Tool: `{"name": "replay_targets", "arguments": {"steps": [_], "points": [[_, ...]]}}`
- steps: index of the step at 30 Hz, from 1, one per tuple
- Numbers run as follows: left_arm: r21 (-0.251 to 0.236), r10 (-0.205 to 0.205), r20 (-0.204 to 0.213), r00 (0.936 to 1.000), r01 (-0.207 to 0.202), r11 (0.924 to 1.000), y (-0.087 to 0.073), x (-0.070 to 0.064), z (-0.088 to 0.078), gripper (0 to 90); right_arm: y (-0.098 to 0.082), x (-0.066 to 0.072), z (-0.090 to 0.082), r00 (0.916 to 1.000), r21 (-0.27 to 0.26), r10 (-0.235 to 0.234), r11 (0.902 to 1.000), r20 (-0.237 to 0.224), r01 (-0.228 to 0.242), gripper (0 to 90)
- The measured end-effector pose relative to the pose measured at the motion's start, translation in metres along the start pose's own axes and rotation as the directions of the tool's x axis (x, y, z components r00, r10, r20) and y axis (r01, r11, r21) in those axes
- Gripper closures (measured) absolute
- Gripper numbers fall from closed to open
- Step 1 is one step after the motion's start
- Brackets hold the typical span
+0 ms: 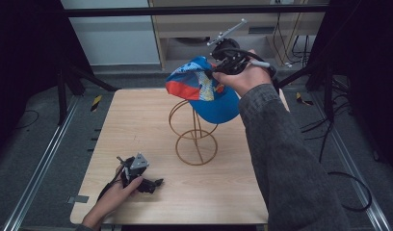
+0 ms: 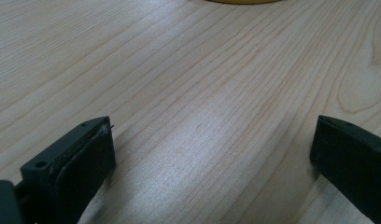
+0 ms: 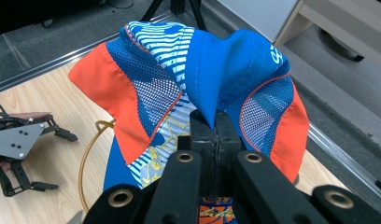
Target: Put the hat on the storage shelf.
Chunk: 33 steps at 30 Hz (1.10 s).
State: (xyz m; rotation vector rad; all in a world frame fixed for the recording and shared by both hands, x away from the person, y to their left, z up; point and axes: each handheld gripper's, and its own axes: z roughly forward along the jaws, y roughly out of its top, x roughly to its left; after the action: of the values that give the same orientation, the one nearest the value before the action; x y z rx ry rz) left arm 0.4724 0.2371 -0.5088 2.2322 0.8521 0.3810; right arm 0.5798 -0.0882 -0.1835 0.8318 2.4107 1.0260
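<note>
A pale wooden table (image 1: 137, 144) carries a gold wire stand (image 1: 195, 137), the landmark for everything here. It has a round ring base resting on the wood and looped wire rising to a rounded top.

To the left of the stand and nearer the person, the left gripper (image 1: 153, 184) rests on the tabletop in the person's left hand (image 1: 118, 190), well apart from the stand. In the left gripper view its two black jaws stand wide apart with only bare wood grain between them; it holds nothing. A sliver of the stand's yellow base ring (image 2: 244, 1) shows at the far edge of that view.

Above the stand and slightly to its right, a baseball cap (image 1: 204, 89) in blue and orange, with mesh panels and white stripes, hangs in the air. Its lower edge overlaps the top of the stand in the high view; whether it touches the wire cannot be told.

Just right of the cap, the right gripper (image 1: 217, 71) is held up in the person's right hand (image 1: 250, 77), a grey sleeve (image 1: 286, 159) trailing back from it. In the right gripper view its jaws are pressed together on a pinched fold of the cap's blue fabric (image 3: 214, 93), and the cap droops around that fold.

Judged from this, the cap is gripped and brought over the stand. It is not yet seated: it hangs crumpled and off-centre. Lowering it squarely onto the stand's top and letting go appear to remain.
</note>
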Motion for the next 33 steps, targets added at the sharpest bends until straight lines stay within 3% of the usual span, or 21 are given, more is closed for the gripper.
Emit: {"name": "replay_targets", "arguments": {"steps": [33], "points": [[0.000, 0.002, 0.002, 1.0000, -0.002, 1.0000, 0.000, 0.000, 0.000, 0.0, 0.001, 0.021, 0.049, 0.9976, 0.095, -0.027, 0.9950, -0.063, 0.033, 89.7]]}}
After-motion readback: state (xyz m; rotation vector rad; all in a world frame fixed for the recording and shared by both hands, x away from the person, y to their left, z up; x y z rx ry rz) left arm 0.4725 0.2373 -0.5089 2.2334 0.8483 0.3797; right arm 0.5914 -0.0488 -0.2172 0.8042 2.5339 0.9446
